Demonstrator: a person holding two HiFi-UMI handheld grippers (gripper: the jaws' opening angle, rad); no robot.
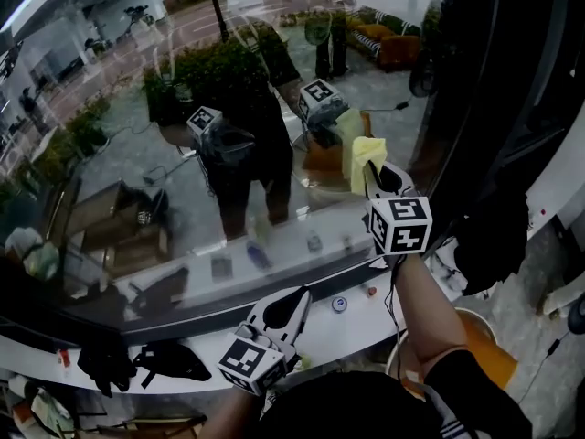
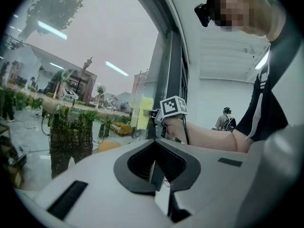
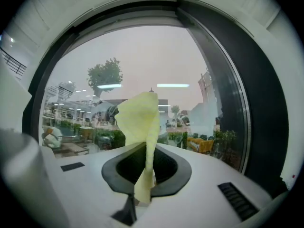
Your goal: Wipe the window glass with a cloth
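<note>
Right gripper view had the right gripper pinching the yellow cloth, raised near the window glass. The left gripper was pressed together, empty. Looked like the wiping step; next it'd need the cloth pushed flat against the pane.

We hold the right gripper raised, with the pale yellow fabric cloth at its tip against the large clear window glass. The left gripper sits lower, over the white window ledge, well apart from the cloth.
</note>
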